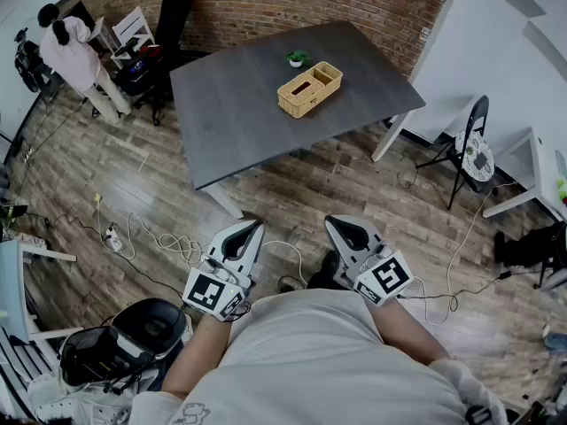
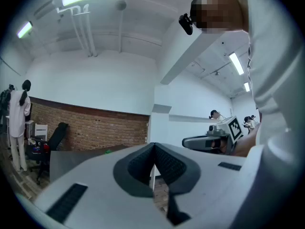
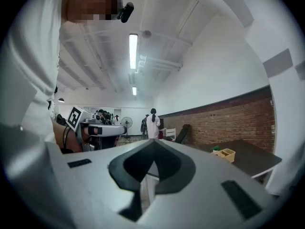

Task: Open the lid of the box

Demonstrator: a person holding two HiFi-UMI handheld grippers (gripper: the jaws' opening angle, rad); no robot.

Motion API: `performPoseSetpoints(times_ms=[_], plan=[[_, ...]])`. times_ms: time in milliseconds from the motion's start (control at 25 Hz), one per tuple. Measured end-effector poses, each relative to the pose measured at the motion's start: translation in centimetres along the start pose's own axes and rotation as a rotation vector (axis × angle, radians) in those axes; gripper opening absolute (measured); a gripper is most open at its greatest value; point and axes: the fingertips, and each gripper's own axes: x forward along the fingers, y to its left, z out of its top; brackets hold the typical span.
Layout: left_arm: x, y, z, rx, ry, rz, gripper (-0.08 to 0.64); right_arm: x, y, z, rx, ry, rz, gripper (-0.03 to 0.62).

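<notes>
Your left gripper (image 1: 255, 228) is held level just ahead of your chest, its jaws pressed tip to tip and holding nothing. Your right gripper (image 1: 332, 226) is level beside it, a little apart. Its jaws are likewise closed all the way and empty. Both point forward over the wooden floor (image 1: 292, 197), where pale cables (image 1: 155, 237) loop just below the left one.

The box (image 1: 309, 88), a tan woven one with its slotted top lying flat, stands on the dark grey table (image 1: 239, 104) across the room from you, well apart from both grippers. It sits toward the table's far side, with a small green plant (image 1: 297, 58) near it at the back. In the right gripper view the box shows small and to the right of the closed jaws.

Behind the table runs a brick wall (image 1: 292, 3). A person (image 1: 75, 53) in a white top stands at the far left by a desk. A folding chair (image 1: 474, 149) stands to the right of the table, by the white wall.
</notes>
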Motion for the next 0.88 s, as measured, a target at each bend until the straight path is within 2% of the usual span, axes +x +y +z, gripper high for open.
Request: performPoseSetpoints(times_ms=[320,680,880], plan=[[2.7,0.7,-0.2,-0.006,0.003,0.008,0.011,0.4,-2.8,-0.1,-0.004,0.003,0.0,0.005],[7.0,1.5,-0.8,-0.017,0.03,0.019,0.011,1.2,-7.2,-0.6,0.009,0.025,0.016,0.005],[10.1,1.6,-1.7,-0.024,0.045,0.025,0.011,1.5,-10.6,-1.6,0.011,0.047,-0.002,0.005]])
